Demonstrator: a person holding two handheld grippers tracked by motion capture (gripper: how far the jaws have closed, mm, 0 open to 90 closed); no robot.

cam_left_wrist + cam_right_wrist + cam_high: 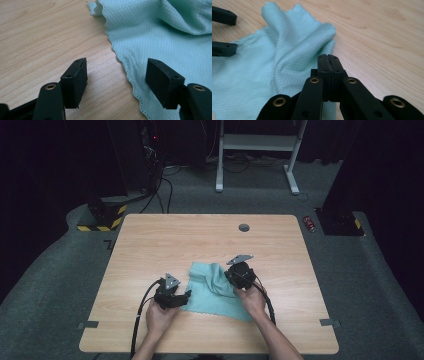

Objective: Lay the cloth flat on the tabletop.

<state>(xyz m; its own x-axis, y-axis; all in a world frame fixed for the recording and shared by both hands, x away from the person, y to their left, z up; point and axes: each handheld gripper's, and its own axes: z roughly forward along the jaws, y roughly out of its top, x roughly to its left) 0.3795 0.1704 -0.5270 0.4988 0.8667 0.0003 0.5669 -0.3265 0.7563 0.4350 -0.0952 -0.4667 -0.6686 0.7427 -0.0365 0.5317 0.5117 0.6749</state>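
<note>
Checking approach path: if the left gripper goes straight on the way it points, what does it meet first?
Most likely the teal cloth: the left gripper stands open astride its scalloped edge, one jaw over the bare table, the other over fabric. Height above it is unclear.

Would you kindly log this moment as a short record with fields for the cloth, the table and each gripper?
cloth: mint green cloth, partly rumpled, one corner folded up toward its far side, lying flat near the person
table: light wooden table
left gripper: left gripper open, low over the cloth's left edge, one jaw over bare wood, the other over the cloth
right gripper: right gripper shut, jaws pressed together above the cloth's raised fold; whether fabric is pinched cannot be told
hands: one on each gripper, coming in from the near edge
</note>
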